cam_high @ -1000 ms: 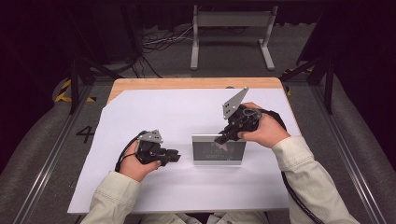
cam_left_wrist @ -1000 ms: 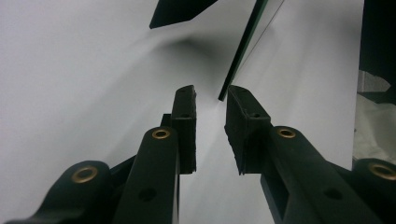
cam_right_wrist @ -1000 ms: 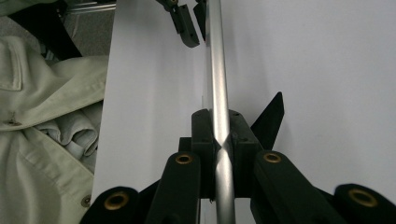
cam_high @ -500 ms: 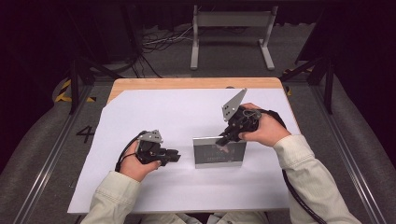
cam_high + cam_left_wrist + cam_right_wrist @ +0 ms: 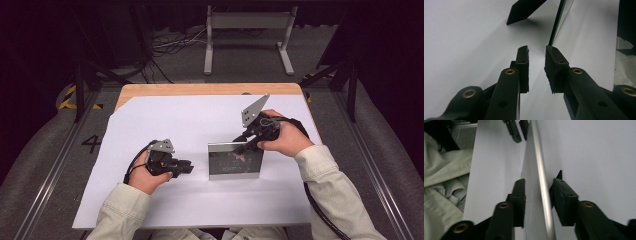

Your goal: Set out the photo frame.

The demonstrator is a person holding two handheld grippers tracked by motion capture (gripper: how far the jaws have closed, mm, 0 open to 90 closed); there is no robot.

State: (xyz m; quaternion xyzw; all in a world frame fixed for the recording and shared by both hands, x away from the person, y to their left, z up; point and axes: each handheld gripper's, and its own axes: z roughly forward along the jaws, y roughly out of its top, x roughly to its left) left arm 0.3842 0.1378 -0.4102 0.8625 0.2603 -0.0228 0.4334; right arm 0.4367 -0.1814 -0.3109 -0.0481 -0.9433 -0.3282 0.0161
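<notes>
Mirror [image 5: 235,161] lies flat on the white sheet [image 5: 165,115] in the high view; my right gripper [image 5: 246,145] sits over its far edge, left gripper [image 5: 187,166] just beside its left edge. Left gripper view: jaws partly apart, nothing between, mirror edge [image 5: 556,22] just ahead. Right gripper view: jaws just opened, straddling the mirror's silver rim [image 5: 541,185], pads off it.

1. The framed mirror [image 5: 235,160] has a glossy, reflective face and a smooth, brushed silvery metal rim.
2. The white sheet [image 5: 165,125] over the worktop [image 5: 200,89] looks like matt, smooth paper.
3. The worktop's bare far edge is light wood with a faint sheen.
4. The right gripper [image 5: 537,195] and left gripper [image 5: 536,60] have matt black jaws, seemingly plastic, with brass-coloured eyelets.
5. The sleeves [image 5: 325,170] are pale, soft, creased cloth.
</notes>
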